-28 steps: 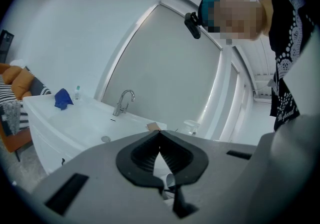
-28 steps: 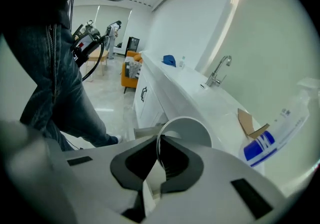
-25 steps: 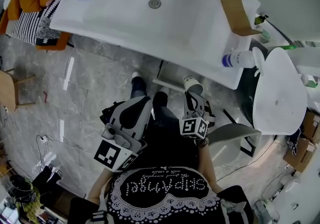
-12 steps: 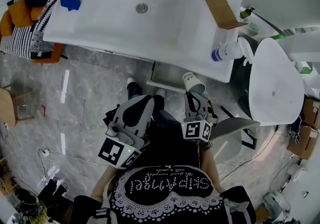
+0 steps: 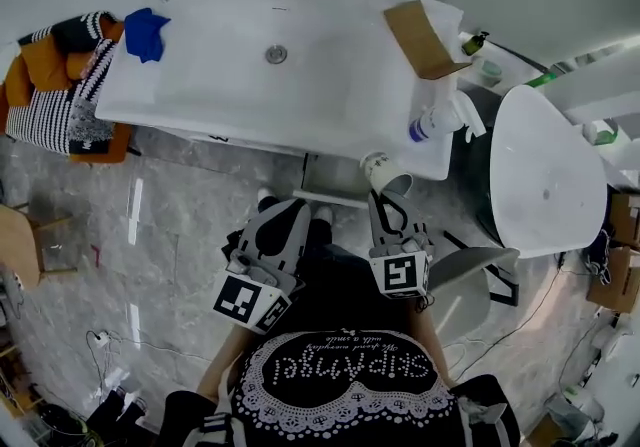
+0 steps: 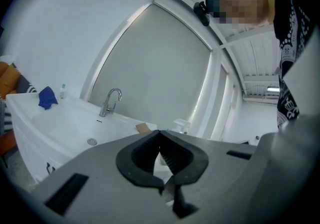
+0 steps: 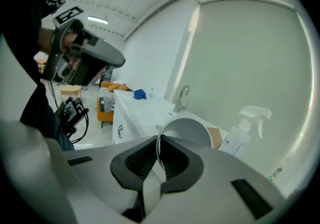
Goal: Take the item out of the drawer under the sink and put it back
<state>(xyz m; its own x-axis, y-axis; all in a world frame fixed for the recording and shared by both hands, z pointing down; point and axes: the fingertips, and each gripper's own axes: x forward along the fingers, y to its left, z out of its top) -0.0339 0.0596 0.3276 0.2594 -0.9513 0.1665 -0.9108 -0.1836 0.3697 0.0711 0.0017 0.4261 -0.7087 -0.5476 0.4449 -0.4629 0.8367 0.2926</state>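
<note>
Right tool [image 5: 386, 198] pinching cup [image 5: 384, 173], sink [image 5: 200, 85], marble floor [image 5: 180, 225]

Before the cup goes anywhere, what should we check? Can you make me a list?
1. Right tongs pinching the paper cup by its rim: ok.
2. Cup is tipped sideways but looks empty inside: ok.
3. Left tongs shut with nothing in them: ok.
4. Drawer under the sink ready for the cup: it looks open, but its inside is hidden, so cannot tell.
5. Spray bottle on the sink's corner stays apart from the cup: ok.
</note>
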